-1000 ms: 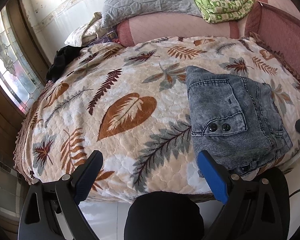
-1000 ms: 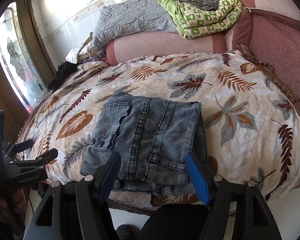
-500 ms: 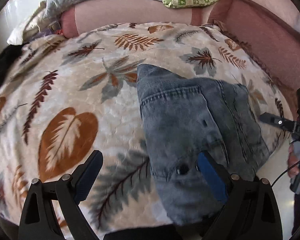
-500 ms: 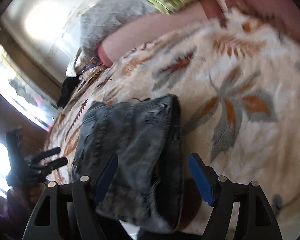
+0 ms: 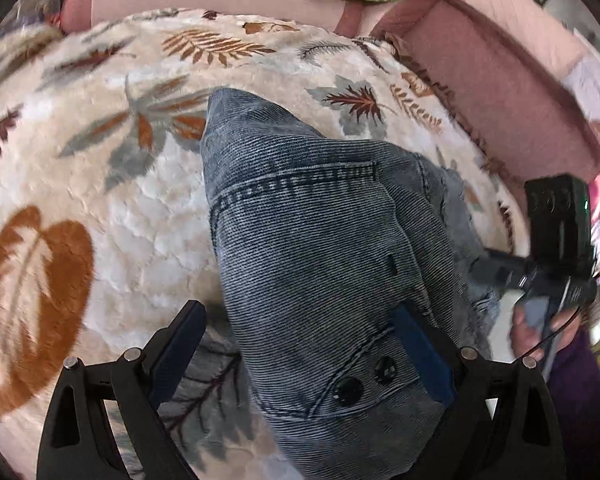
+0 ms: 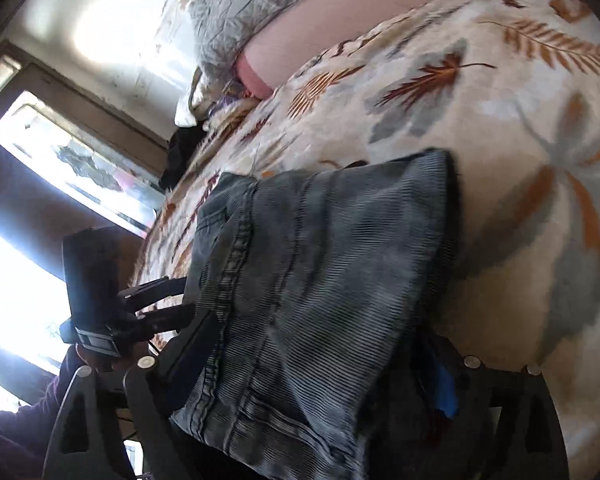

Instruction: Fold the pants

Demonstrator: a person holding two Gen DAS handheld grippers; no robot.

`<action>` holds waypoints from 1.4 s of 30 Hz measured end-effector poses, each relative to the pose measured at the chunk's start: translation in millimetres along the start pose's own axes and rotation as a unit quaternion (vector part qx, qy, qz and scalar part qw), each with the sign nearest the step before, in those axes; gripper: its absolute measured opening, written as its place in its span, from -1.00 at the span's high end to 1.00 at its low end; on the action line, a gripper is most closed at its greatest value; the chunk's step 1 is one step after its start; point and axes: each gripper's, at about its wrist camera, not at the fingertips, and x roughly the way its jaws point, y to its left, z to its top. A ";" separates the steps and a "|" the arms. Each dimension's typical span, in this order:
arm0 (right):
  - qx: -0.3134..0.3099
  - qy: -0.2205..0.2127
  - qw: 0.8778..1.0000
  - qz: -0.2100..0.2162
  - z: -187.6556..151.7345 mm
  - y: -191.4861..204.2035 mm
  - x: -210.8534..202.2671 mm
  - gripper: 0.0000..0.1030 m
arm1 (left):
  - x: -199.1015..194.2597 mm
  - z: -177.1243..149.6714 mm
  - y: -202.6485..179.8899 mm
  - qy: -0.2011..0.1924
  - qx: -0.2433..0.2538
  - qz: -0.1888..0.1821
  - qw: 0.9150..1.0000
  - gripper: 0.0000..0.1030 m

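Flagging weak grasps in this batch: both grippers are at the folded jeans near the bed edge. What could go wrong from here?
1. The left gripper, jaws open, straddles only the button corner of the folded jeans; closing there might pinch just the top layer, so the fold could open.
2. The right gripper's jaws have just been opening, with denim bunched between them; a grab might catch uneven layers.
3. The jeans lie at the edge of the leaf-print blanket; a tug could slide them off.

Ribbed denim pants [image 5: 312, 248], seemingly plush bedspread [image 5: 140, 208]
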 end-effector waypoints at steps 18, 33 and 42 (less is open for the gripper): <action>-0.118 -0.045 0.987 -0.100 12.0 86.6 -27.8 0.47 | -55.1 18.0 -25.6 -0.071 0.040 0.038 0.996 0.56; -0.094 -0.030 0.993 -0.069 124.6 96.8 92.9 0.25 | -50.8 88.8 85.2 -0.053 -0.043 0.186 0.980 0.47; -0.049 -0.020 0.984 -0.170 98.5 67.8 92.8 -0.48 | -54.1 66.4 94.6 -0.057 -0.086 0.249 0.963 0.16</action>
